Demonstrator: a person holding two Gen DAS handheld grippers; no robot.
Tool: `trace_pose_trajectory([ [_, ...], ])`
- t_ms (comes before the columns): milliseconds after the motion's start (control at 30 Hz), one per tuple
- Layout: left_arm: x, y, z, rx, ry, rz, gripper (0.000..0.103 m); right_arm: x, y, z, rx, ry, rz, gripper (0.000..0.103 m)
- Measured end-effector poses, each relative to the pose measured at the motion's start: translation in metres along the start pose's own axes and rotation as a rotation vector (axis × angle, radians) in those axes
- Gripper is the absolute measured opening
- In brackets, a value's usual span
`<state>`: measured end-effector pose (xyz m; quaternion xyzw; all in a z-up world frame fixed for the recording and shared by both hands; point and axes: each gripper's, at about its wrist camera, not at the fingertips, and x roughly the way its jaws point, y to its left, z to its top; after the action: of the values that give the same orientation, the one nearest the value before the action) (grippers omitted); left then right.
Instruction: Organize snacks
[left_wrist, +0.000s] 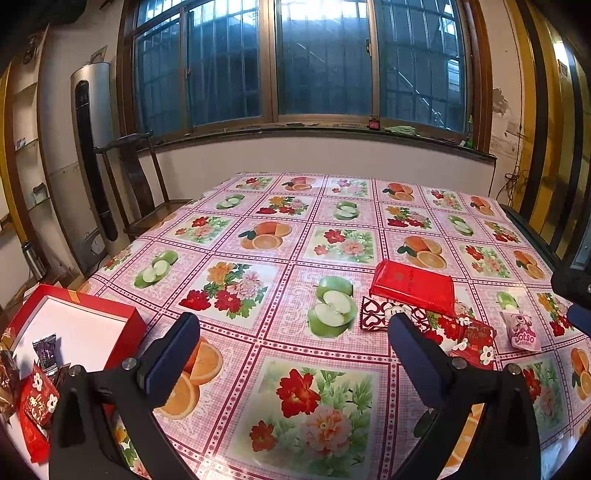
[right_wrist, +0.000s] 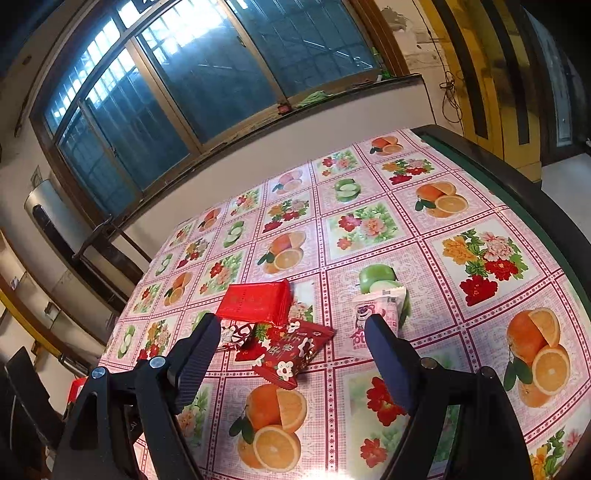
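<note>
A red box (left_wrist: 79, 325) with a white inside stands at the table's left edge and holds several snack packets (left_wrist: 37, 398). On the table lie a flat red pack (left_wrist: 413, 291), a red-and-white heart-patterned packet (left_wrist: 380, 314), a red flowered packet (left_wrist: 474, 341) and a pink Lotso packet (left_wrist: 522, 330). My left gripper (left_wrist: 291, 354) is open and empty above the table, right of the box. My right gripper (right_wrist: 291, 354) is open and empty, with the red flowered packet (right_wrist: 291, 349) just ahead between its fingers. The red pack (right_wrist: 255, 302) and Lotso packet (right_wrist: 376, 310) lie beyond.
The table wears a pink fruit-and-flower cloth (left_wrist: 295, 236). A dark wooden chair (left_wrist: 136, 184) stands at its far left corner, by a tall air conditioner (left_wrist: 92, 147). A window fills the wall behind. The table's dark right edge (right_wrist: 517, 192) shows in the right wrist view.
</note>
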<state>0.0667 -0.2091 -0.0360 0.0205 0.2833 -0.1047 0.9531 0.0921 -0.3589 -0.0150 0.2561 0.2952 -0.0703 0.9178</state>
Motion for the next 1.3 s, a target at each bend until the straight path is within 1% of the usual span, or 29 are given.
trace_pose_trajectory([
  [133, 0.0002, -0.0013, -0.0023, 0.006, -0.001, 0.000, 0.102, -0.0003, -0.0026, 0.0007, 0.009, -0.022, 0.001, 0.084],
  [300, 0.0015, -0.0028, -0.0040, 0.013, 0.009, -0.004, 0.102, 0.0010, -0.0060, 0.0009, 0.019, -0.016, -0.003, 0.084],
  [1300, 0.0002, -0.0047, -0.0038, 0.013, 0.006, -0.018, 0.102, 0.0047, -0.0061, -0.0001, 0.006, -0.020, -0.035, 0.084],
])
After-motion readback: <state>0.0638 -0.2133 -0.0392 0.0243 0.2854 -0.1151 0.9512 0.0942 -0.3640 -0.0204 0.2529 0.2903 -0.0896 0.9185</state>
